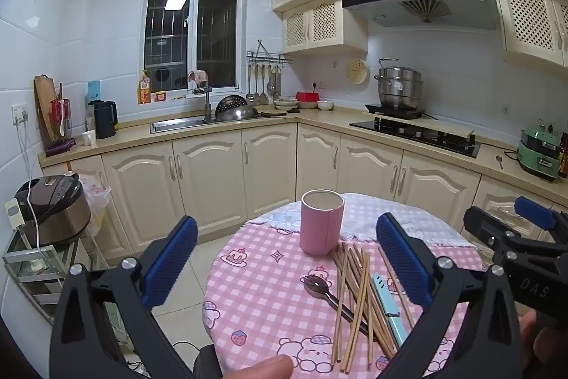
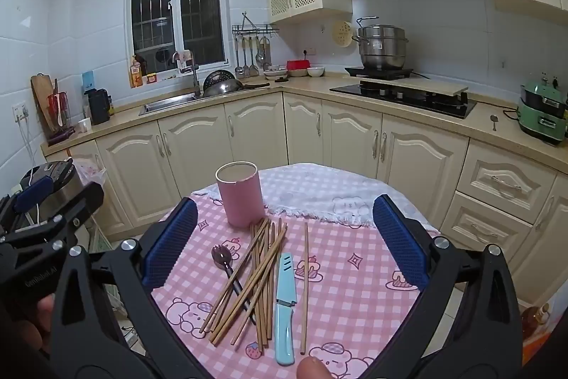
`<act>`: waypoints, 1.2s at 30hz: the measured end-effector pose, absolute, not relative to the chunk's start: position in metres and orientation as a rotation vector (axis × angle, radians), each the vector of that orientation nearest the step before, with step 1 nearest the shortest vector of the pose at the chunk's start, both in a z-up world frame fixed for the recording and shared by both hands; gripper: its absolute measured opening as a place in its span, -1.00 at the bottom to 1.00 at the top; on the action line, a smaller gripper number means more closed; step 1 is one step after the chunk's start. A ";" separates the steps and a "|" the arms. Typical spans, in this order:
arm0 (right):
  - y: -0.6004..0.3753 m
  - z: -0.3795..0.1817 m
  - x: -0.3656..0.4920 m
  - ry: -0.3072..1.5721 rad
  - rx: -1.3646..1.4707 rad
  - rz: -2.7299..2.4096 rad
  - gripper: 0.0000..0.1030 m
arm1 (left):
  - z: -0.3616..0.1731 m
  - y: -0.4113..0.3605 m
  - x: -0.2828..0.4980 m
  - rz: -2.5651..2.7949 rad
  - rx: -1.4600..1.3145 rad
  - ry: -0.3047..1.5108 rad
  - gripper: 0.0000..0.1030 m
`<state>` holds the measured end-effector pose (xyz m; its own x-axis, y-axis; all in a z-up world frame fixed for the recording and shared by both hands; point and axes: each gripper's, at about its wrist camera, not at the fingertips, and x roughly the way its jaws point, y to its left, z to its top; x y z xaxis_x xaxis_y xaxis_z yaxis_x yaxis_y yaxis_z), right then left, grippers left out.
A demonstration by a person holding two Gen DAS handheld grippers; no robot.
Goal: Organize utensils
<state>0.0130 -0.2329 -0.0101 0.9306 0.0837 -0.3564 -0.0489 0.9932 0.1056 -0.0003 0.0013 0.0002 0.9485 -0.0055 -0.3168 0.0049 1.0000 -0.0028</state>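
**Utensils loose on the table, both grippers wide apart above them**

The round table (image 2: pixel 355 258), under a pink checked cloth printed with bears and cakes, fills the space ahead of both grippers. A white fringed cloth (image 2: pixel 319 194) covers its far part.

The pink holder (image 2: pixel 241 198), an upright cylinder with a pale rim, stands beyond the tips of both grippers, at the edge of the white cloth. Its inside looks pale and bare as far as the views reach down; nothing sticks up out of it.

The chopsticks (image 2: pixel 259 276), thin light-brown sticks, lie in a crossed heap between the right gripper's fingers, their far ends near the holder's foot. One single stick (image 2: pixel 305 286) lies apart, toward the right finger.

The light blue knife (image 2: pixel 285 301), sheathed, lies between heap and single stick.

The metal fork (image 2: pixel 222 260), dark-handled, lies toward the left finger, its handle under the chopsticks.

The right gripper (image 2: pixel 284 237) has its jaws spread wide, empty. The left gripper (image 1: pixel 287 258) likewise stands wide, holding nothing, with the holder ahead between its fingers.
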 end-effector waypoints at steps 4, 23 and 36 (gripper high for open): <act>-0.234 -0.008 0.009 0.355 0.097 0.063 0.88 | -0.002 -0.005 -0.005 -0.016 0.019 0.319 0.92; -0.248 0.015 -0.014 0.333 0.110 0.033 0.88 | 0.000 -0.020 -0.013 -0.060 0.024 0.319 0.92; -0.249 0.007 -0.013 0.336 0.106 0.021 0.88 | -0.005 -0.020 -0.006 -0.054 0.036 0.340 0.91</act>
